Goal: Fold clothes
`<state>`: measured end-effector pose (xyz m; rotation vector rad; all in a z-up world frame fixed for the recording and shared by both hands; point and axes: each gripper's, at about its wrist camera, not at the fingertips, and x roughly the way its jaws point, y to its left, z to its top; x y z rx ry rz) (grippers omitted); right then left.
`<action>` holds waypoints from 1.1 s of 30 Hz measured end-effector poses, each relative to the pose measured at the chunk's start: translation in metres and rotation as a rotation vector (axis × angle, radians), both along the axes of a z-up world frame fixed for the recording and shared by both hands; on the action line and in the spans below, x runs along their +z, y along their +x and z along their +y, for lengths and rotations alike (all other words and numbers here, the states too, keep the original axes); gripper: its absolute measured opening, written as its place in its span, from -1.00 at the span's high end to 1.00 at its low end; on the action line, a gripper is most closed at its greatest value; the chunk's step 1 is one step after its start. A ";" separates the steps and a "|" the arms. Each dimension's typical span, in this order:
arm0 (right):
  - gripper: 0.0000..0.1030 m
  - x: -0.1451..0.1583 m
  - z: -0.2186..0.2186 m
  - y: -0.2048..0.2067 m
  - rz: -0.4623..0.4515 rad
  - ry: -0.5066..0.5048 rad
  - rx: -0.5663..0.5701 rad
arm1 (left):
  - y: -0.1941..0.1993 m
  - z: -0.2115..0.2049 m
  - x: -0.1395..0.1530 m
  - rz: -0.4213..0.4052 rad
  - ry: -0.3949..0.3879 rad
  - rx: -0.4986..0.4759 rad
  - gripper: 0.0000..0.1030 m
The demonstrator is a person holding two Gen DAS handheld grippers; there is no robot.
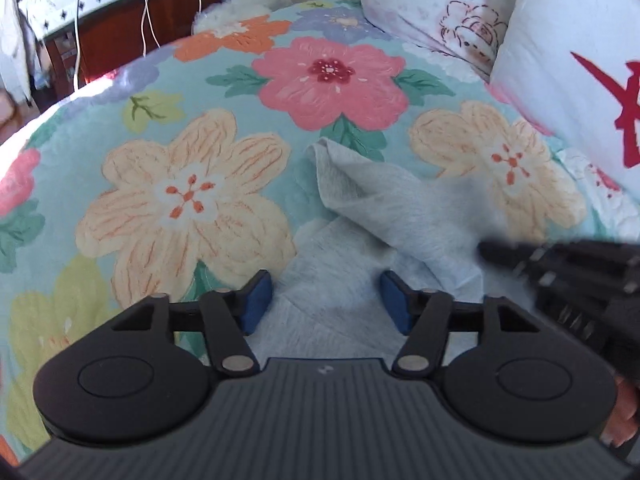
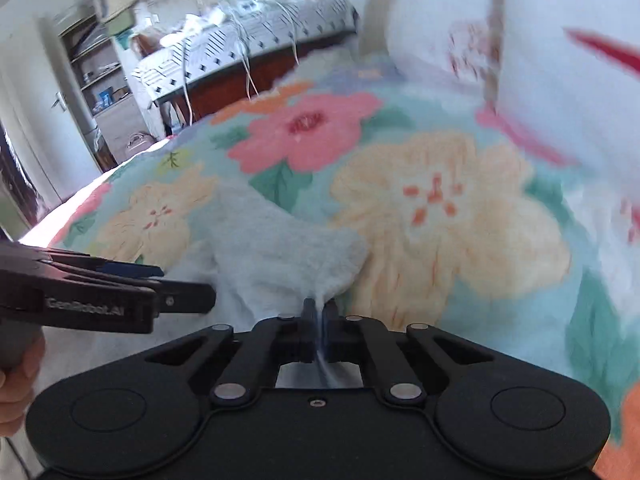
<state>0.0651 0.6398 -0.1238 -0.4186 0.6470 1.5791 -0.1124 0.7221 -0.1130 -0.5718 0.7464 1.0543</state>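
Note:
A light grey garment [image 1: 384, 208] lies rumpled on the floral bedspread [image 1: 184, 196], one part folded up and over toward the far side. My left gripper [image 1: 325, 298] is open, its blue pads [image 1: 256, 300] hovering over the garment's near part, holding nothing. My right gripper [image 2: 319, 310] is shut on a pinched edge of the grey garment [image 2: 280, 248], which rises into its jaws. The right gripper shows in the left wrist view [image 1: 568, 268] at the right, blurred. The left gripper shows in the right wrist view [image 2: 160, 280] at the left.
White pillows [image 1: 568, 80] with red print lie at the bed's far right. A wooden desk [image 1: 116, 36] with a patterned cover and hanging white cables stands beyond the bed's left edge. Shelves and a door [image 2: 64, 112] are further left.

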 end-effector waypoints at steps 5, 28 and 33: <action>0.95 0.003 -0.012 0.039 0.099 0.015 -0.164 | 0.000 -0.017 0.016 0.034 0.089 0.042 0.31; -0.33 0.191 -0.410 -0.023 0.101 0.245 -0.434 | -0.065 -0.295 0.140 0.104 0.320 -0.032 -0.51; -0.60 0.225 -0.482 -0.068 0.008 0.250 -0.380 | -0.095 -0.369 0.159 0.134 0.257 -0.073 -0.77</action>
